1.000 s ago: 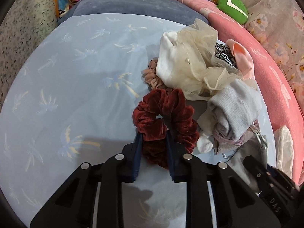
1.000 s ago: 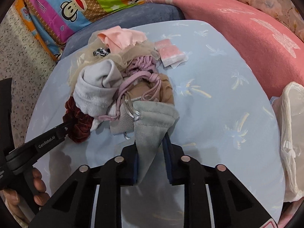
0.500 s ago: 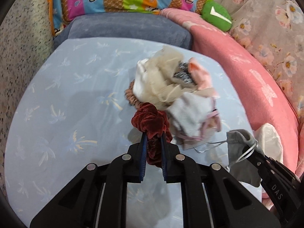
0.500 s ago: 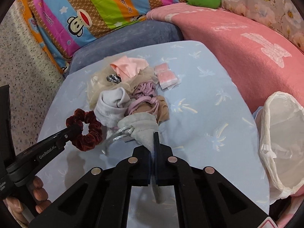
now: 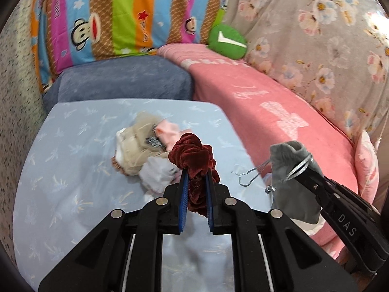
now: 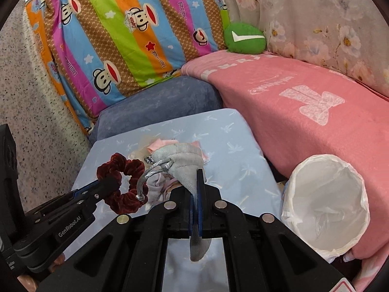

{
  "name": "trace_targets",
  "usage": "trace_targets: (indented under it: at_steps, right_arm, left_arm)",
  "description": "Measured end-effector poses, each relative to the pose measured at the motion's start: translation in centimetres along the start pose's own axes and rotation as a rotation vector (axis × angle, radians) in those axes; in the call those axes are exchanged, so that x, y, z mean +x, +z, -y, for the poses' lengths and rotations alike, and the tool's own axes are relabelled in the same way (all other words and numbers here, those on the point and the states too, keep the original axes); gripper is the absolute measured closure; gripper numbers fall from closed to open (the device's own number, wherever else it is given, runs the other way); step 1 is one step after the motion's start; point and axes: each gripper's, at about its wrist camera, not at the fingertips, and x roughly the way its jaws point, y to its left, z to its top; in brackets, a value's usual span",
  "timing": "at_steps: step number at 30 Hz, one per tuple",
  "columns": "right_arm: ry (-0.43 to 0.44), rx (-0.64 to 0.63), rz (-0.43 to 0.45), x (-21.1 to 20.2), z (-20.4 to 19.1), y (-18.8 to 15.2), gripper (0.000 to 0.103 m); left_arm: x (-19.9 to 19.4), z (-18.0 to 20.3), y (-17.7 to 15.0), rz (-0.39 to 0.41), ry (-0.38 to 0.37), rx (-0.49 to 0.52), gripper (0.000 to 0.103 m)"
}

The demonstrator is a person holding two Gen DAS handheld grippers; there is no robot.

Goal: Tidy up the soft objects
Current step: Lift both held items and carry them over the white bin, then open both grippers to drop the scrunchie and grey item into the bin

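Note:
My left gripper (image 5: 195,177) is shut on a dark red velvet scrunchie (image 5: 193,157), held up above the light blue table (image 5: 73,170). In the right wrist view the same scrunchie (image 6: 121,182) hangs from the left gripper (image 6: 109,182) at the left. My right gripper (image 6: 195,180) is shut on a grey drawstring pouch (image 6: 182,163) with silver cords, also lifted; the left wrist view shows that pouch (image 5: 289,177) at the right. A pile of soft items (image 5: 143,146), cream, white and pink, lies on the table beneath.
A white bag-lined bin (image 6: 325,204) stands at the right beside the table. A pink blanket (image 6: 304,112), a blue cushion (image 5: 121,82), a striped monkey-print pillow (image 6: 126,36) and a green plush (image 5: 227,41) surround the table's far side.
Both grippers have risen well above the table, carrying the scrunchie and the grey pouch away from the pile. The pouch has come free of the heap.

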Motion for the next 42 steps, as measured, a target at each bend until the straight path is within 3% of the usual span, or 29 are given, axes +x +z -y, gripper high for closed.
trace_targets:
  at_steps: [10,17,28,36,39,41,42]
  right_arm:
    - [-0.085,0.083,0.099,-5.0,7.1,1.1,0.101]
    - [-0.148,0.154,0.121,-6.8,12.5,0.4,0.101]
    - [-0.228,0.264,0.082,-5.8,19.8,-1.6,0.101]
    - [-0.256,0.313,0.048,-4.3,22.6,-2.3,0.096]
    - [-0.262,0.320,0.046,-4.0,23.1,-2.3,0.094]
    - [-0.264,0.324,0.041,-3.8,23.4,-2.2,0.093]
    - [-0.268,0.326,0.041,-3.7,23.4,-2.2,0.089]
  left_arm:
    - [-0.9,7.7,0.8,0.042,-0.116,0.118,0.090]
    - [0.5,13.2,1.0,0.013,-0.204,0.190,0.090]
    - [4.4,20.3,-0.4,-0.073,-0.295,0.298,0.090]
    - [7.1,22.3,-0.9,-0.139,-0.311,0.312,0.085]
    - [7.7,22.4,-0.9,-0.145,-0.309,0.304,0.073]
    - [7.9,22.4,-0.9,-0.140,-0.301,0.304,0.048]
    - [7.9,22.4,-0.8,-0.131,-0.291,0.303,0.045]
